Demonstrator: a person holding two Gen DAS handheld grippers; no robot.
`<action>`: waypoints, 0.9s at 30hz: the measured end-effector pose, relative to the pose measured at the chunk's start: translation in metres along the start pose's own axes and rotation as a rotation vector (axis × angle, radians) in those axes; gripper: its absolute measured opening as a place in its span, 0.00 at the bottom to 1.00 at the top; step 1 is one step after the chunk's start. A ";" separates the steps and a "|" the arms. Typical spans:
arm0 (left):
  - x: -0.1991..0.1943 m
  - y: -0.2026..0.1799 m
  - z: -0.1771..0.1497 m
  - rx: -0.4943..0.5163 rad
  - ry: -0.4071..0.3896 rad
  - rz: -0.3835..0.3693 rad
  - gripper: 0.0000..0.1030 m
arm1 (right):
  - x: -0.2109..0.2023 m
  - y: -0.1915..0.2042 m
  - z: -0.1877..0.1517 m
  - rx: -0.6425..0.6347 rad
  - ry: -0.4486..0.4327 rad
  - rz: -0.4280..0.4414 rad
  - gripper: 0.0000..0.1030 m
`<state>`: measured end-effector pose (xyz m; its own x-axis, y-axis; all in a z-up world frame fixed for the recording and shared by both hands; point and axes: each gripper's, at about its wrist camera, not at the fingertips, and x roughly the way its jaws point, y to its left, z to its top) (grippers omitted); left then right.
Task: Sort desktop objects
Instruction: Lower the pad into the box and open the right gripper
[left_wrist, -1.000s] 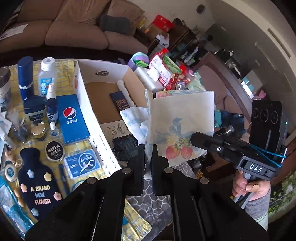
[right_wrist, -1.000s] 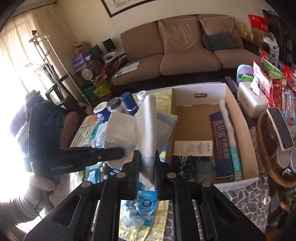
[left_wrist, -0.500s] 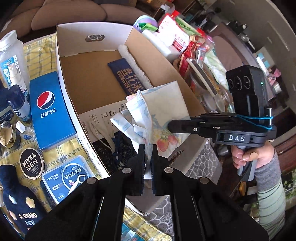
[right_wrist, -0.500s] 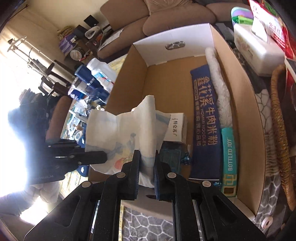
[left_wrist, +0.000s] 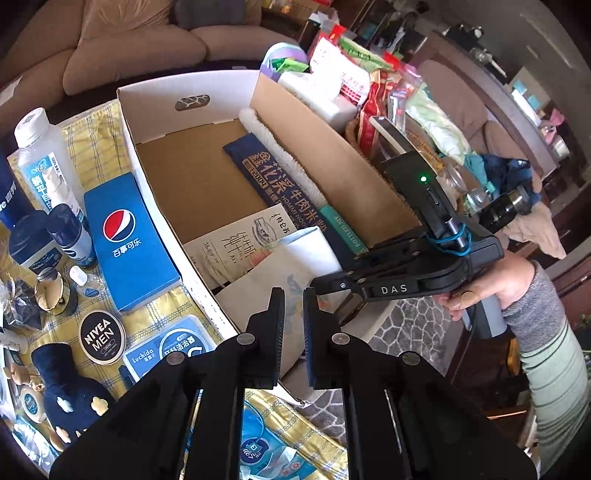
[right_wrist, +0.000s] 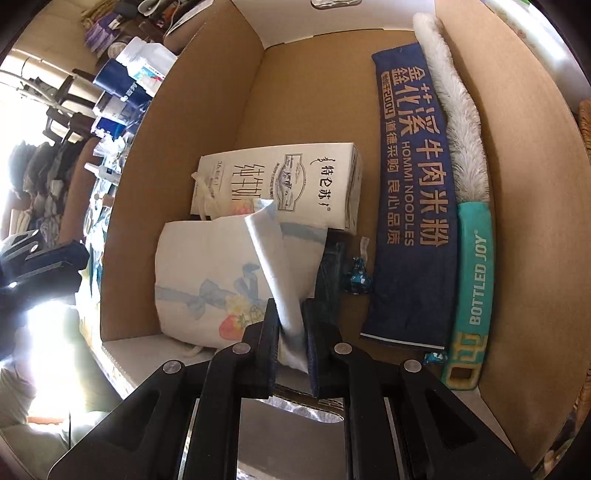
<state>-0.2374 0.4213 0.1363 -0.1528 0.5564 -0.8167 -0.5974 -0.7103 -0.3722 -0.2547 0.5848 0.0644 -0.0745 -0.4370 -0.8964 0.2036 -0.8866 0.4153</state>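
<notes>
A white cloth bag (left_wrist: 266, 291) with a strawberry and bow print (right_wrist: 207, 280) lies in the near end of the open cardboard box (left_wrist: 192, 184), partly over a milk carton (right_wrist: 288, 184). My right gripper (right_wrist: 291, 332) is shut on an upturned fold of the cloth; in the left wrist view it reaches in from the right (left_wrist: 317, 282). My left gripper (left_wrist: 293, 314) hovers over the box's near wall. Its jaws are opening, and the cloth lies below them, not pinched. A blue noodle pouch (right_wrist: 410, 184), a white fluffy brush (right_wrist: 461, 122) and a teal strap (right_wrist: 476, 280) lie along the box's right side.
Left of the box, on a yellow checked cloth, stand a Pepsi box (left_wrist: 129, 240), a Nivea tin (left_wrist: 101, 338), a floss case (left_wrist: 166, 350), bottles (left_wrist: 40, 162) and a dark plush item (left_wrist: 70, 391). A wicker basket (left_wrist: 354, 125) and snack bags crowd the right. A sofa is behind.
Both grippers came down with the cloth bag, from above the table into the box. The cloth now rests on the box floor, and the left jaws have parted from it.
</notes>
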 end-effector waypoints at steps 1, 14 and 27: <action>0.003 -0.002 0.001 0.006 0.008 0.002 0.08 | 0.001 -0.003 -0.001 0.018 -0.002 0.010 0.13; 0.026 -0.016 -0.011 0.111 0.037 0.123 0.13 | -0.050 -0.014 0.005 0.163 -0.114 -0.093 0.48; -0.007 -0.016 -0.034 0.137 0.001 0.161 0.14 | -0.001 0.015 0.022 0.105 -0.054 -0.260 0.13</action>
<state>-0.2001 0.4140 0.1324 -0.2545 0.4401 -0.8612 -0.6667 -0.7249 -0.1734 -0.2730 0.5689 0.0744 -0.1638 -0.1975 -0.9665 0.0688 -0.9797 0.1885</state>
